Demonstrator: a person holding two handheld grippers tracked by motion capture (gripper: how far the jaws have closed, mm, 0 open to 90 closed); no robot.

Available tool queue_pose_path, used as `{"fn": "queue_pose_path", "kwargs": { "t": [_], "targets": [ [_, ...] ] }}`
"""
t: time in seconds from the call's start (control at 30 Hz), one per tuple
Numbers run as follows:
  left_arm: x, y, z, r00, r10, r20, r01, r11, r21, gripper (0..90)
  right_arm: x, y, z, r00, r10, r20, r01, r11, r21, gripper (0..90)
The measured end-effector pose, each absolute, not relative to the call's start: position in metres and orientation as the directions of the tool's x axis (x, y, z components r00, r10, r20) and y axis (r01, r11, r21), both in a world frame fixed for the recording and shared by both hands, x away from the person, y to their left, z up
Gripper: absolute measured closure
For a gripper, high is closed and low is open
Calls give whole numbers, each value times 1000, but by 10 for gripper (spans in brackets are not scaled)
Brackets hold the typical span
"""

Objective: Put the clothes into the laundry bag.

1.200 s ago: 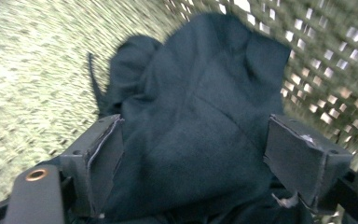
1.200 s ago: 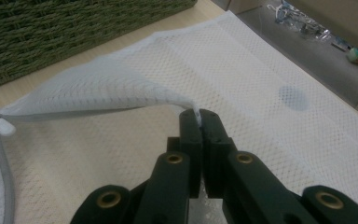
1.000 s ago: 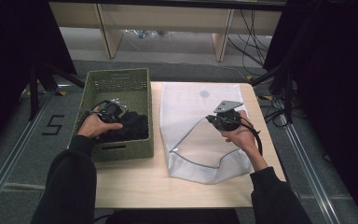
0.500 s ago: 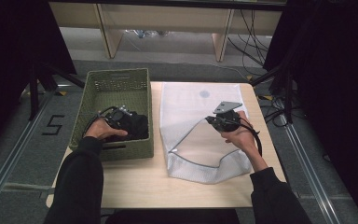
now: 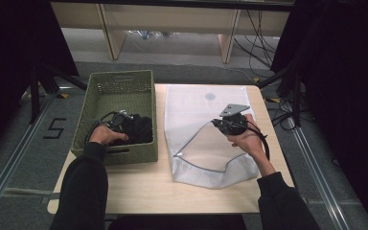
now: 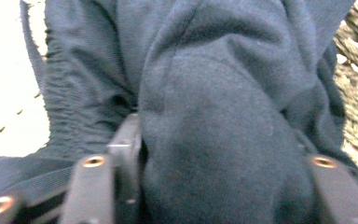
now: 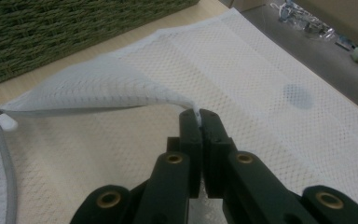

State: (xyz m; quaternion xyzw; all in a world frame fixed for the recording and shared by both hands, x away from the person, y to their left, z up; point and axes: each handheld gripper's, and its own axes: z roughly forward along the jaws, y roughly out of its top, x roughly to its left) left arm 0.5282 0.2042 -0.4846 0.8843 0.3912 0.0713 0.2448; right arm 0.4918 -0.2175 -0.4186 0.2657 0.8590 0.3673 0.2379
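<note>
A dark garment (image 5: 141, 129) lies bunched in the green woven basket (image 5: 117, 86) at the table's left. My left gripper (image 5: 120, 120) is down in the basket, and its jaws have just been closing. A thick fold of the garment (image 6: 223, 93) fills the gap between them and touches both. A white mesh laundry bag (image 5: 196, 103) lies flat on the table to the right. My right gripper (image 5: 216, 123) is shut on the bag's upper edge (image 7: 196, 111) and holds it lifted, so the mouth (image 5: 206, 148) gapes toward the basket.
The bag's grey zipper runs along its mouth, with the white pull (image 7: 4, 122) at the near end. The basket wall (image 7: 51, 32) stands just left of the bag. Bare wooden tabletop (image 5: 139, 187) lies at the front. Cables trail on the floor at the right.
My left hand has sunk lower into the basket onto the dark garment, and its jaws have closed around a fold. The right hand and the lifted bag edge have stayed put.
</note>
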Motion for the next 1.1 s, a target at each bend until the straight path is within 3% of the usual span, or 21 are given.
{"fn": "queue_pose_path", "kwargs": {
  "t": [0.13, 0.33, 0.5, 0.67, 1.1],
  "targets": [
    [530, 207, -483, 681, 729, -74, 658, -565, 497, 620, 491, -218, -418, -738, 637, -221, 280, 588, 759, 898],
    [530, 204, -478, 657, 751, -59, 676, -553, 486, 694, 492, -218, -419, -742, 639, -204, 291, 581, 760, 898],
    [531, 210, -469, 627, 777, -47, 676, -514, 528, 708, 493, -219, -417, -745, 635, -206, 285, 582, 762, 898],
    [531, 221, -457, 576, 811, -101, 683, -410, 604, 709, 494, -219, -418, -740, 645, -191, 297, 568, 767, 898],
    [521, 238, -424, 528, 834, -162, 646, -271, 713, 710, 495, -218, -416, -744, 639, -197, 284, 569, 772, 898]
  ]
}}
